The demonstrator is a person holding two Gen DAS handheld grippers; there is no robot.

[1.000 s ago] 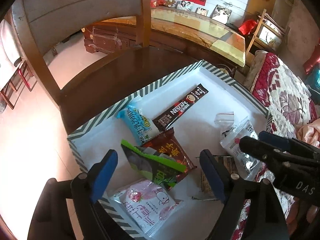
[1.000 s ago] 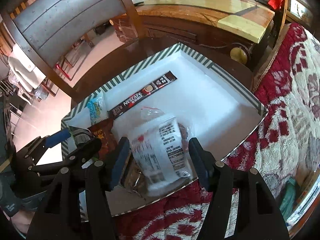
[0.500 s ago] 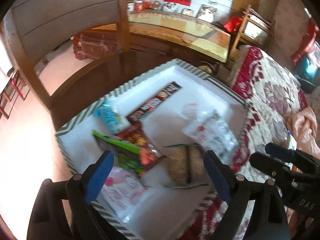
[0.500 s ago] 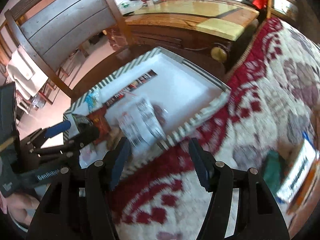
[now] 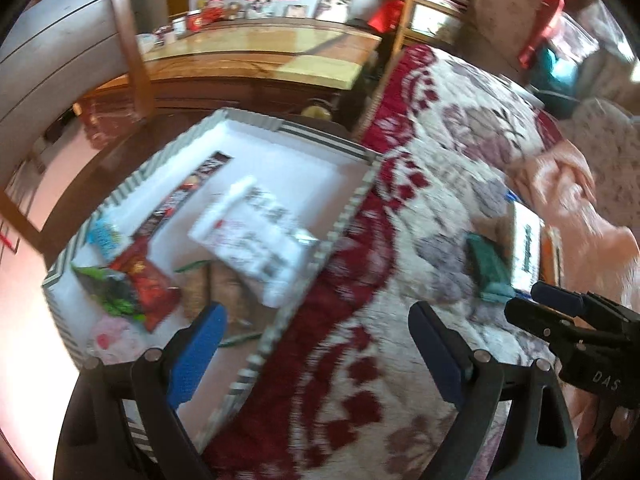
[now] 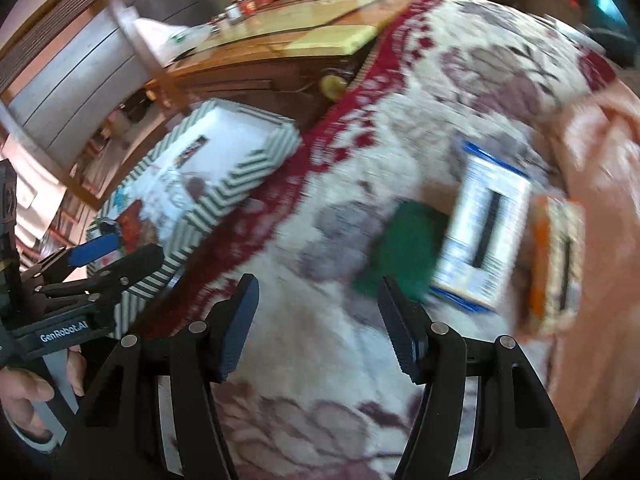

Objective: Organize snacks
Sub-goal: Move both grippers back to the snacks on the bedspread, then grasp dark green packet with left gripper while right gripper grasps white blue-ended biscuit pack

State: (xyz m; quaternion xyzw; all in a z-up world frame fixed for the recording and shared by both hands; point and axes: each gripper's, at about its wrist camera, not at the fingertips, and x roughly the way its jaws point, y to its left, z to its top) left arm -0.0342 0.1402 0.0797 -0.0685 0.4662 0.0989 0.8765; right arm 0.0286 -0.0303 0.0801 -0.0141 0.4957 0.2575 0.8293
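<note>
On the bed, a red-and-cream floral blanket (image 6: 320, 368) fills most of both views, soft and uneven, so packets lying on it may tilt or sink under a pinch. At its left edge stands the striped box (image 5: 344, 216), white inside, with the sorted snacks: a white printed pouch (image 5: 256, 236) leaning on the near wall, a coffee stick (image 5: 188, 192), a red packet (image 5: 148, 280), a green packet (image 5: 112, 296), a blue packet (image 5: 102, 234) and a pink one (image 5: 112, 336). The pouch rides high against the rim and could slide out if the box is bumped.

Still unsorted, well right of the box, lie a white-and-blue carton (image 6: 484, 236), an orange-edged carton (image 6: 556, 264) and a dark green packet (image 6: 404, 252), which sits partly under the white carton, so pulling it may drag the carton along.

The right gripper (image 6: 320, 320) is released and empty over the blanket near the green packet. The left gripper (image 5: 316, 356), whose jaws have just been opening, is also spread wide and empty, straddling the box's near wall; a careless sweep could knock it. Both views are blurred, so a hasty pinch may miss.
</note>
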